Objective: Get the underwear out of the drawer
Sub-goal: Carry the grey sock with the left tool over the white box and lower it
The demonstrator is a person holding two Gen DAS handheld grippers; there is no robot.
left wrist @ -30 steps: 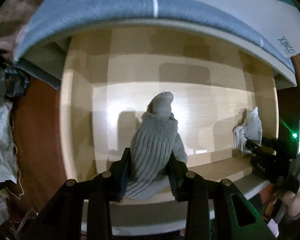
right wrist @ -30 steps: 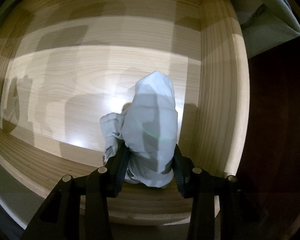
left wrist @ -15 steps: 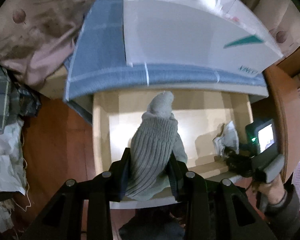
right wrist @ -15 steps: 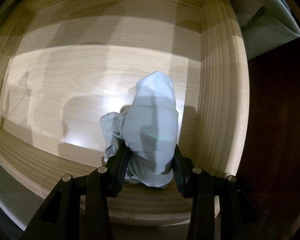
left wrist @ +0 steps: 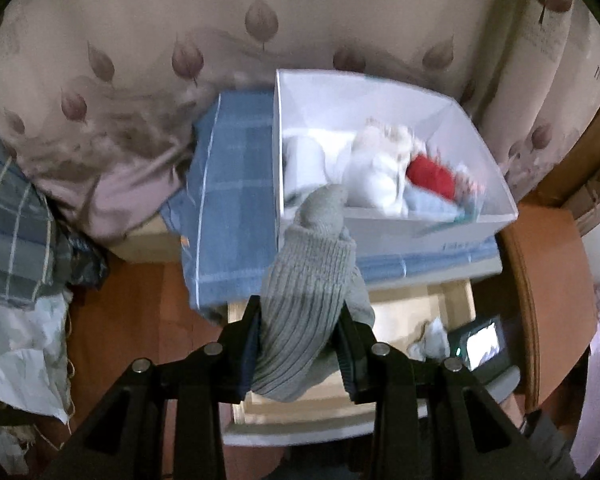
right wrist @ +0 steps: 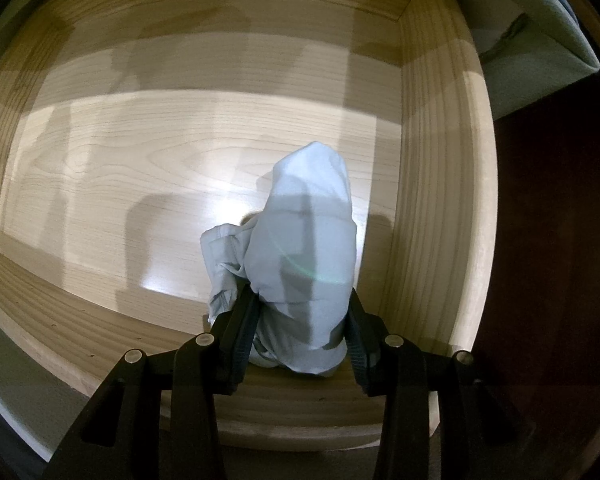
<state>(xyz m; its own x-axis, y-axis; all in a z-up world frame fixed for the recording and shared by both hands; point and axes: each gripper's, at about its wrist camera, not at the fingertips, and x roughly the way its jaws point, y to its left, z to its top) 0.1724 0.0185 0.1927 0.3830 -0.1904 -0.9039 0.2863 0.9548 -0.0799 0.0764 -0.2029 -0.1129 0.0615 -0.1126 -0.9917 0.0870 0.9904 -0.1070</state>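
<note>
My left gripper (left wrist: 298, 340) is shut on a grey ribbed knit garment (left wrist: 308, 300) and holds it high above the open wooden drawer (left wrist: 456, 300). My right gripper (right wrist: 302, 320) is shut on a pale blue-white underwear piece (right wrist: 308, 248) and sits low inside the drawer (right wrist: 440, 200), near its right wall and front edge. In the left wrist view the right gripper (left wrist: 452, 350) shows at the drawer's right end, with the pale cloth (left wrist: 432, 338) in its jaws.
A white box (left wrist: 388, 224) with white, red and pale blue clothes stands on a blue checked cloth (left wrist: 236, 208) above the drawer. A leaf-patterned curtain (left wrist: 260, 40) hangs behind. Clothes and bags (left wrist: 16, 280) pile at the left. A brown wooden panel (left wrist: 548, 300) stands at the right.
My left gripper has risen out of the drawer with the grey garment, so the white box now shows from above. My right gripper has stayed in place.
</note>
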